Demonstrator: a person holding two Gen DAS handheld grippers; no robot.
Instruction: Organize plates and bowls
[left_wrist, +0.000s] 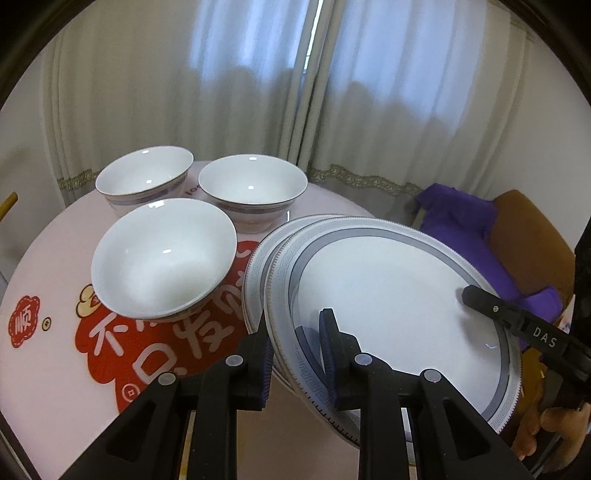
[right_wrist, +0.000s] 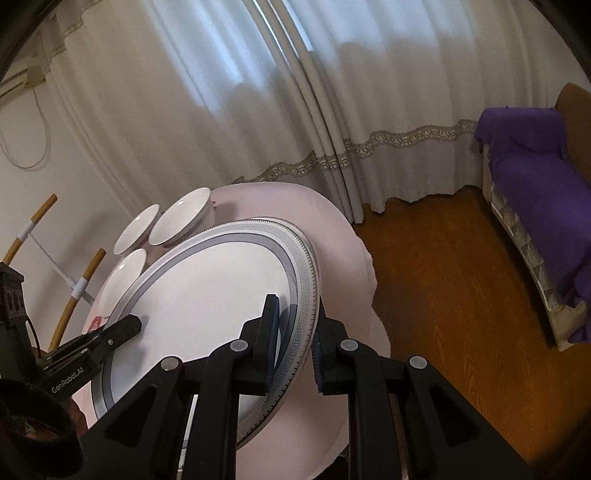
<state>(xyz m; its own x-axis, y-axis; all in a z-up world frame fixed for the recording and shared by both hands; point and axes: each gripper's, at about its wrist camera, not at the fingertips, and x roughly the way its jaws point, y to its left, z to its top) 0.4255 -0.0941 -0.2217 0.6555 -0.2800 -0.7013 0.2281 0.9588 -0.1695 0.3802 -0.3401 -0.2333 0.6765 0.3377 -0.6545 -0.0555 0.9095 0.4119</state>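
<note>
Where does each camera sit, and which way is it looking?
Left wrist: on the left gripper, looking forward and down over the plate to three bowls and the curtain; its own fingers clamp the plate's rim, and the right gripper and a hand show at right.
Right wrist: on the right gripper, looking along the plate to the bowls, floor and sofa; the left gripper shows.
Shared: plate, bowls, table, curtain.

Left gripper (left_wrist: 295, 354) and right gripper (right_wrist: 295, 347), jaws clamped, angle downward.
</note>
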